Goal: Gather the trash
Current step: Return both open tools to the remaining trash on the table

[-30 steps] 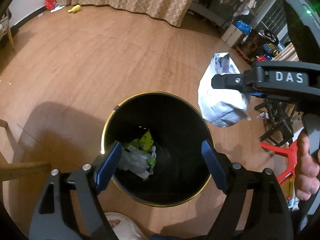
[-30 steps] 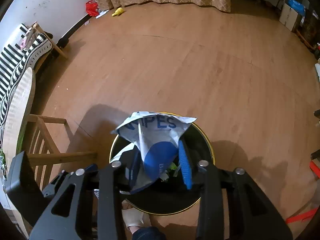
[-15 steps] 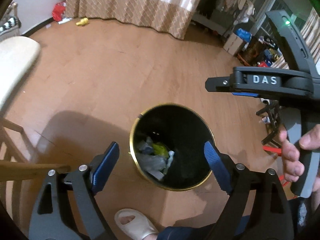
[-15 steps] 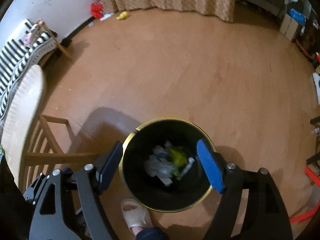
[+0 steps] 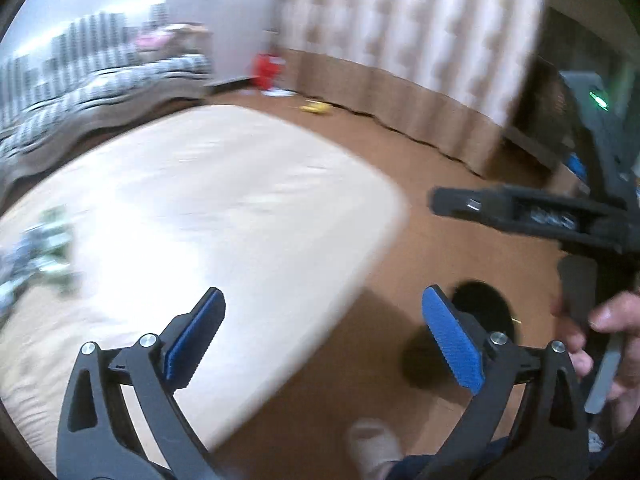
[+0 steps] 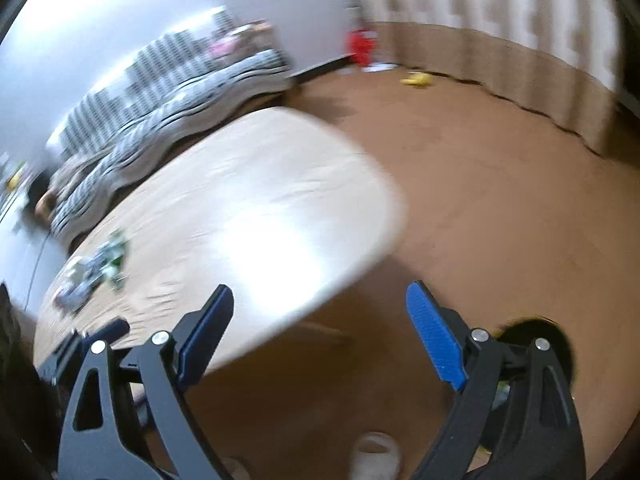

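Observation:
Both views are motion-blurred. My left gripper [image 5: 320, 340] is open and empty, held over the near edge of a pale wooden table [image 5: 224, 200]. My right gripper [image 6: 320, 336] is open and empty too; it also shows at the right of the left wrist view [image 5: 520, 212]. Crumpled wrappers [image 6: 96, 268] lie on the table's far left; they also show as a blur in the left wrist view [image 5: 36, 256]. The black trash bin [image 5: 480, 312] with a gold rim stands on the floor, low right, and is half hidden behind my right finger in the right wrist view [image 6: 536, 332].
A striped sofa [image 6: 168, 120] lines the wall behind the table [image 6: 256, 216]. A red bag [image 6: 360, 46] and a yellow object [image 6: 418, 79] lie on the wood floor by the curtain [image 6: 500, 20]. A slippered foot [image 5: 372, 444] is below the grippers.
The wipes packet left my right gripper and went into the bin. Both grippers then rose and swung left from above the bin toward the table, staying open.

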